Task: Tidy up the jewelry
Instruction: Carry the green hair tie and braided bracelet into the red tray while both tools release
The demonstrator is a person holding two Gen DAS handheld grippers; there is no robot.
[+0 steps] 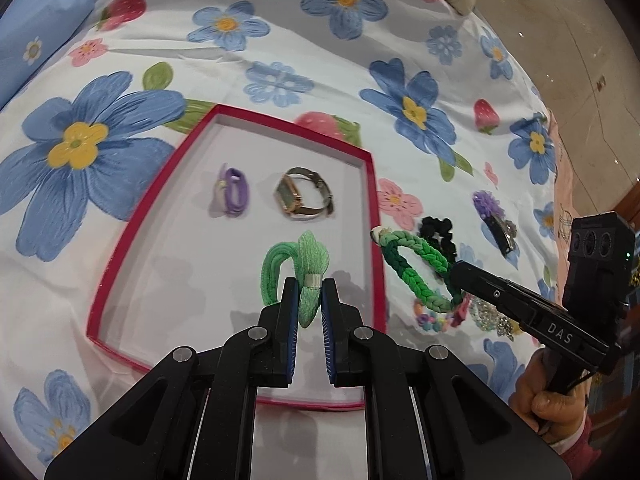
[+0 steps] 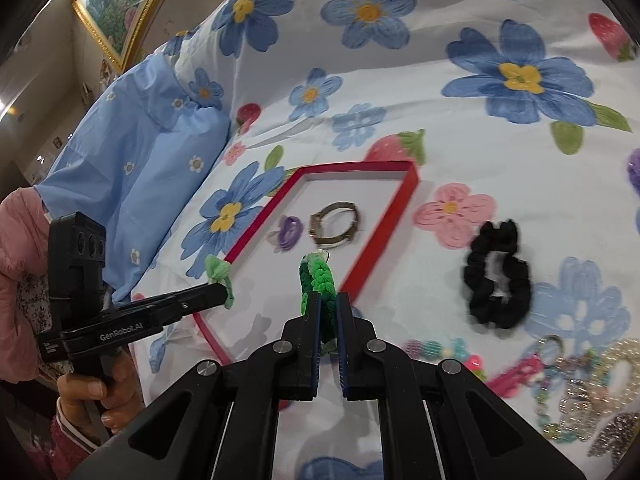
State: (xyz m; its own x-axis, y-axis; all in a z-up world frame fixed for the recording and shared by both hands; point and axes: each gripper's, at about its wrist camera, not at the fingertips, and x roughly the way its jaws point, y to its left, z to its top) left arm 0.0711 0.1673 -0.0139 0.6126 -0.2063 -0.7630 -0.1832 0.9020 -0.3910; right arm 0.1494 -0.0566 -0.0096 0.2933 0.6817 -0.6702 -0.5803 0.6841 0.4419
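Tray (image 1: 374, 200): shallow, red rim, white floor, lying on a floral sheet (image 1: 320, 60).

Contents of tray:
- Purple tie (image 1: 234, 191), far left part of the floor.
- Watch (image 1: 304, 194), rectangular green face, metal band, just right of the purple tie and apart from it.

Held above tray:
- Green tie (image 1: 298, 268), light green, two-strand loop with a mesh knot and a small metal crimp. Pinched at the knot by the left claw (image 1: 310, 308), its jaws pressed onto it, over the near half of the tray floor.

Held at tray's right rim:
- Braid (image 1: 416, 270), a braided loop shading from dark to bright green with a pale bead end. Pinched by the right claw (image 2: 328, 316), jaws closed on its lower part; the loop stands up between the fingers, over the sheet just outside the red rim.

Outside tray, on sheet to the right:
- Black scrunchie (image 2: 500, 280), near the rim but apart from it.
- Purple flower clip (image 1: 494, 216), farther right.
- Heap of beaded bracelets (image 2: 572, 384), pastel, pearl and glitter pieces touching and overlapping; single items hard to separate.

Blue pillow (image 2: 140, 168) beyond the tray's left side.
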